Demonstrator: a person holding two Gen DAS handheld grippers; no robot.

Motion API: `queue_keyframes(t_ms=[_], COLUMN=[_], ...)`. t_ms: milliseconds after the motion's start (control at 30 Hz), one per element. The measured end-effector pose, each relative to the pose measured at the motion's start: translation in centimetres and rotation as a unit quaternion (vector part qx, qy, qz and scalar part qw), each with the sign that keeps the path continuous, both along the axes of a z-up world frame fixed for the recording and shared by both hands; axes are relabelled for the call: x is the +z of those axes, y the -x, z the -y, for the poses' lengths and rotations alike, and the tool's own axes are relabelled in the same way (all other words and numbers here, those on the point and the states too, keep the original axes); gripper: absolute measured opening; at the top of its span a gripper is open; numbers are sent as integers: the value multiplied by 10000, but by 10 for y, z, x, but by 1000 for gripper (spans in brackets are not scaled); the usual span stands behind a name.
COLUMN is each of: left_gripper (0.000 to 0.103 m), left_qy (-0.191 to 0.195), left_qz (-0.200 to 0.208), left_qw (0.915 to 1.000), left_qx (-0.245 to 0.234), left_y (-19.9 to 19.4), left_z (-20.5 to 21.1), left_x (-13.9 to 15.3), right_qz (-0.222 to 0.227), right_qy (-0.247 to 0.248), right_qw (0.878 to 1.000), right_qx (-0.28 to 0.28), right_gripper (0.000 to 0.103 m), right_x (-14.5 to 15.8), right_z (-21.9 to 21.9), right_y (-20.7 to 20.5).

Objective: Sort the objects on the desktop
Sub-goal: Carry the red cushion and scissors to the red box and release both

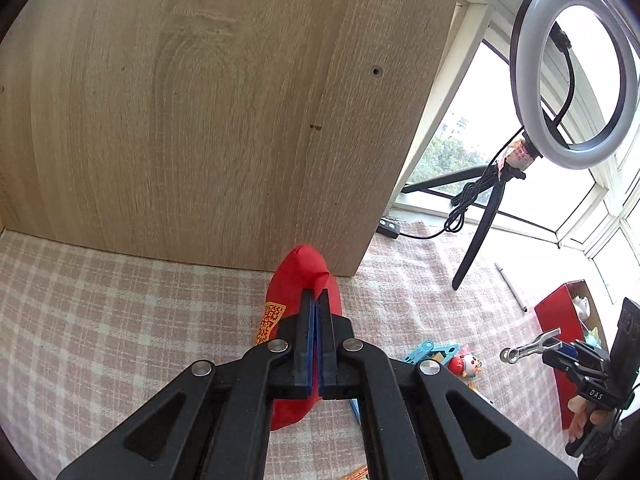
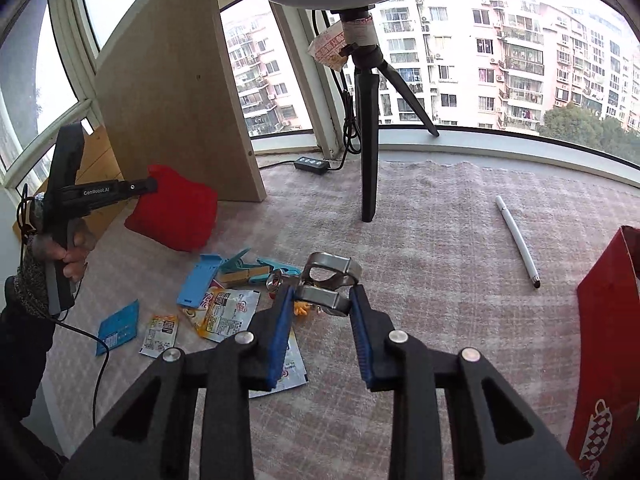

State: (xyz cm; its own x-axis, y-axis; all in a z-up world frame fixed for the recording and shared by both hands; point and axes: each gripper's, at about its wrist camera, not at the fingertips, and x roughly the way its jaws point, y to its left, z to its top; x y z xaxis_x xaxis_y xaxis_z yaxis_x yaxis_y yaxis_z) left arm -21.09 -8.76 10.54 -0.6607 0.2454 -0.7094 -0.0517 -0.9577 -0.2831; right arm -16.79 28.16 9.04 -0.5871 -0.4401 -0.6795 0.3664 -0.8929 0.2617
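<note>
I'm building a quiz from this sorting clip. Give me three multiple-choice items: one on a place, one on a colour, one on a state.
1. Where does the white pen lie?
A. on the cloth, right of the tripod leg
B. inside the red box
C. under the wooden panel

2. What colour is the pouch in the left tool?
A. blue
B. red
C. yellow

3. How is the right tool?
A. empty
B. holding a packet
C. shut on the metal clip

Answers: A, the pen rests apart on the bare cloth; B, the cloth pouch is red; C, both pads press the clip.
</note>
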Motion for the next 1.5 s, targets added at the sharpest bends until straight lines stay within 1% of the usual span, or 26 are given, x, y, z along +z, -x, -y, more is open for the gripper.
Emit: queue_keyframes(t_ms=[167, 367, 500, 633, 733, 833, 933, 1033, 1100, 1167, 1233, 1267, 1500], left_gripper=[0, 0, 0, 0, 0, 0, 0, 0, 0, 0, 0, 0, 0], left_qy=[-50, -101, -111, -206, -235, -193, -247, -282, -286, -390, -410, -418, -438], left_qz=[-182, -429, -556, -636, -699, -805, -829, -850, -888, -894, -915, -916, -888], left_qw=[9997, 9980, 9954, 9908, 9849, 9776, 9724, 9680, 9650, 9618, 9587, 9571, 9468], left_qx=[-151, -445, -769, -1178, -1568, -1933, -2169, -2344, -2449, -2556, -2661, -2718, -3061], left_y=[-20, -44, -56, -70, -85, -98, -107, -117, -124, -128, -131, -132, -127], left_z=[-11, -36, -70, -107, -139, -176, -215, -255, -282, -309, -337, -351, -438], left_x=[25, 57, 70, 85, 98, 109, 116, 121, 124, 127, 129, 130, 134], right_qz=[-202, -465, -664, -855, -942, -1014, -1030, -1013, -1036, -940, -1017, -1033, -1090], right_qy=[243, 320, 289, 170, 80, -50, -70, -117, -134, -166, -320, -313, -338], right_qw=[9993, 9967, 9933, 9875, 9806, 9726, 9657, 9619, 9601, 9601, 9577, 9566, 9523], right_qx=[-216, -579, -898, -1313, -1715, -2092, -2382, -2538, -2593, -2629, -2674, -2708, -2829], right_gripper=[28, 28, 28, 28, 28, 28, 28, 28, 28, 28, 28, 28, 28], right_x=[17, 43, 65, 88, 103, 111, 113, 113, 114, 116, 121, 123, 127], right_z=[-10, -34, -56, -81, -104, -127, -154, -179, -196, -215, -231, -241, -295], right_y=[-17, -49, -81, -118, -147, -174, -198, -210, -215, -217, -221, -223, -221])
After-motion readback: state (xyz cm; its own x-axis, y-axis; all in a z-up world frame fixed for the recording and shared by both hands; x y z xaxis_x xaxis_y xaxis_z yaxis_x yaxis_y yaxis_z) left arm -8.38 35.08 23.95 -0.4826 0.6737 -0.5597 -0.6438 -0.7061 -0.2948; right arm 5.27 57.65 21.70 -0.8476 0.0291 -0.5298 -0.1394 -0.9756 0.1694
